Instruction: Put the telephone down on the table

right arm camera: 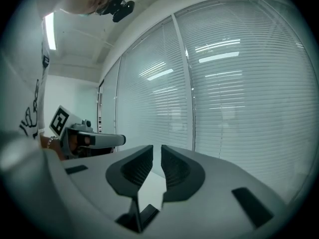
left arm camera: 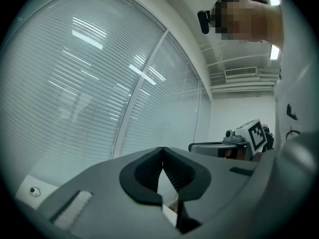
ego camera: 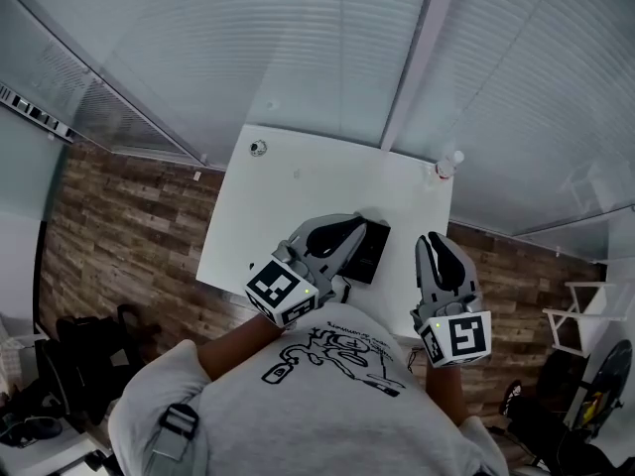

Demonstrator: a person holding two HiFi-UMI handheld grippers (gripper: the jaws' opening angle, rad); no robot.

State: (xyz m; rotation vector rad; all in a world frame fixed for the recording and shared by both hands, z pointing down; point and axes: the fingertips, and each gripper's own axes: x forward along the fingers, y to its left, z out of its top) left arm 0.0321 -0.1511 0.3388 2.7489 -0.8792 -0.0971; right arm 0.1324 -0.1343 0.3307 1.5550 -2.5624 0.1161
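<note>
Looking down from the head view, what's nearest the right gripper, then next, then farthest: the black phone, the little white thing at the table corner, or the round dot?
1. Black rectangular telephone, just left of the right gripper.
2. Small white and red object, at the white table's far right corner.
3. Small round disc, at the far left corner.

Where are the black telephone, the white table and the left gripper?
Black rectangular telephone (ego camera: 373,258): head view, its uncovered right half.
White rectangular table (ego camera: 317,181): head view, bare top.
Left gripper (ego camera: 355,226): head view, its closed fingertips.
</note>
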